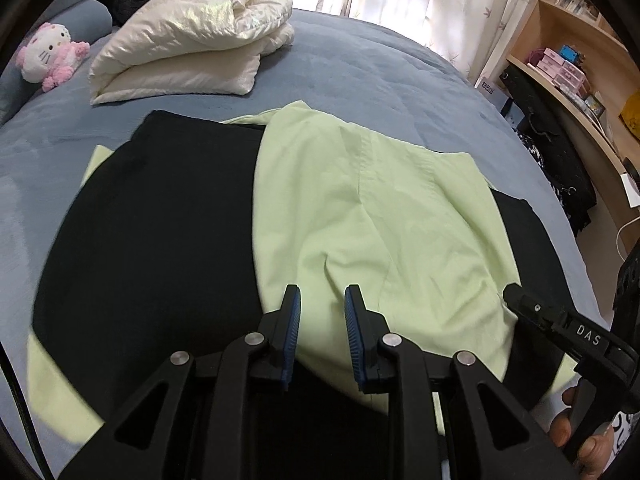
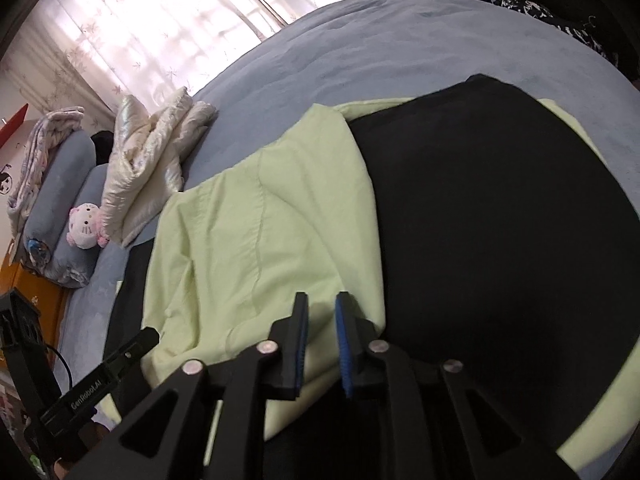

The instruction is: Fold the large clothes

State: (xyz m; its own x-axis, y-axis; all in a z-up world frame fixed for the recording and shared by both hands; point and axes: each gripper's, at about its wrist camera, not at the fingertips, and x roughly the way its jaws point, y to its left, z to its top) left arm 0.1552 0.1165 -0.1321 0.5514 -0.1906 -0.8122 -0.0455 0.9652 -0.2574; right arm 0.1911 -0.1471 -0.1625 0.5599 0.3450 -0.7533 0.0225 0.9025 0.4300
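A large garment, black (image 1: 160, 220) with pale green parts (image 1: 380, 220), lies spread on the blue bed (image 1: 360, 68). A green panel is folded over the black middle. My left gripper (image 1: 322, 300) is open, hovering just above the green fabric's near edge, holding nothing. My right gripper (image 2: 320, 304) is open too, over the green fabric (image 2: 248, 240) beside the black part (image 2: 500, 220). Each gripper shows at the edge of the other's view: the right one in the left wrist view (image 1: 516, 296), the left one in the right wrist view (image 2: 148, 338).
A folded cream puffy quilt (image 1: 192, 44) and a pink-and-white plush cat (image 1: 48, 56) lie at the head of the bed. Blue pillows (image 2: 60, 200) sit beside them. Curtains (image 2: 132, 28) hang behind. Wooden shelves (image 1: 568, 64) stand right of the bed.
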